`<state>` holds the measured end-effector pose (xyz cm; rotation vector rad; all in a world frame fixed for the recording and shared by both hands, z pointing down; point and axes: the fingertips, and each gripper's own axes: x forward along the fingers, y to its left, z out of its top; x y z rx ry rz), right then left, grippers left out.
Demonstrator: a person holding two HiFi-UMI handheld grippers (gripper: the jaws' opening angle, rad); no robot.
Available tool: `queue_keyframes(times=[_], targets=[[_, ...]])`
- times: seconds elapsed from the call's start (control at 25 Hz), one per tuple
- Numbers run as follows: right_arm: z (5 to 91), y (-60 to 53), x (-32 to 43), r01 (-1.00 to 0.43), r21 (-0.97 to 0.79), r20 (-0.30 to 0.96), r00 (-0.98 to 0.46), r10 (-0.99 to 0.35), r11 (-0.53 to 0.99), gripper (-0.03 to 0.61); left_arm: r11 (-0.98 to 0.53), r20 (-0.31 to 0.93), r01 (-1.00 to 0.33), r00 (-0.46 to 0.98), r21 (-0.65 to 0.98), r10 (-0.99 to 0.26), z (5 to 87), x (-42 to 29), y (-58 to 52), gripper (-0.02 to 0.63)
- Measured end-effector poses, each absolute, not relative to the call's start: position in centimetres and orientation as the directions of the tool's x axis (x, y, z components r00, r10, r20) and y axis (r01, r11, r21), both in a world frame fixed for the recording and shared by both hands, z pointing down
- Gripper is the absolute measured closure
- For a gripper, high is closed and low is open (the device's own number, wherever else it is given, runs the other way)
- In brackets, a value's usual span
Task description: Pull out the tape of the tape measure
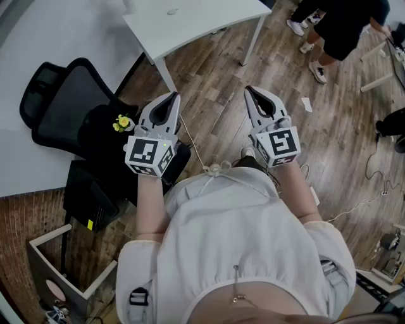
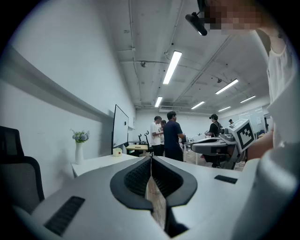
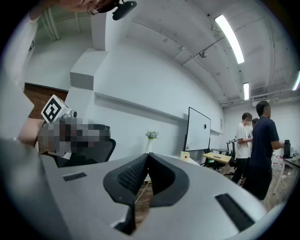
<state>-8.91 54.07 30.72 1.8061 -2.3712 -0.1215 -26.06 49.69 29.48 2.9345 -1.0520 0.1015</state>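
Observation:
I see nothing that I can tell as a tape measure. A small pale object (image 1: 171, 11) lies on the white table (image 1: 209, 22) ahead; in the gripper views it is a small cream thing (image 2: 117, 151) (image 3: 185, 155) on that table. My left gripper (image 1: 175, 96) and right gripper (image 1: 248, 90) are held side by side in front of the person's body, above the wooden floor and well short of the table. Both are shut, with nothing between the jaws. The left gripper view shows its jaws meeting at the tips (image 2: 151, 159); the right gripper (image 3: 146, 155) is the same.
A black office chair (image 1: 63, 107) with a small yellow flower (image 1: 122, 122) stands at my left, beside a black box (image 1: 88, 193). Several people (image 1: 335, 28) stand at the far right. Cables (image 1: 373, 183) trail on the floor. A vase of flowers (image 2: 79, 145) and a whiteboard (image 2: 120, 127) are by the table.

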Motion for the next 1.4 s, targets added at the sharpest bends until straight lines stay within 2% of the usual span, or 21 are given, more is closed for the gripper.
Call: queue_keyframes(times=[0.64,0.68,0.72,0.76,0.8,0.96,1.4], targets=[[31.7,51.0,-8.3,-0.968,0.101,0.081,-0.221,-0.972,0.228,0.575,-0.78,0.055,-0.625,0.78,0.03,-0.623,30.4,-25.7,46.7,0.591],[31.7,50.5,-8.1,-0.971,0.091,0.072,-0.215,-0.974,0.221,0.561,-0.776,0.044,-0.63,0.776,0.032,-0.629,30.3,-25.7,46.4,0.577],[31.6,50.1,-7.9,-0.972,0.081,0.066,-0.217,-0.974,0.222,0.439,-0.772,0.033,-0.635,0.772,0.032,-0.634,30.3,-25.7,46.0,0.482],[31.7,49.6,-7.8,-0.971,0.073,0.067,-0.223,-0.973,0.228,0.299,-0.769,0.03,-0.638,0.77,0.031,-0.638,30.4,-25.6,45.7,0.321],[31.8,49.2,-7.5,-0.971,0.068,0.074,-0.224,-0.972,0.229,0.233,-0.765,0.037,-0.643,0.765,0.027,-0.642,30.7,-25.5,45.4,0.281],[32.4,47.4,-6.1,-0.972,0.086,0.106,-0.208,-0.972,0.217,0.209,-0.731,0.068,-0.681,0.731,0.028,-0.679,31.7,-25.3,43.3,0.276],[34.5,38.0,-0.6,-0.939,0.03,0.115,-0.338,-0.934,0.343,0.21,-0.613,0.134,-0.789,0.613,0.042,-0.779,33.6,-21.8,37.0,0.276]])
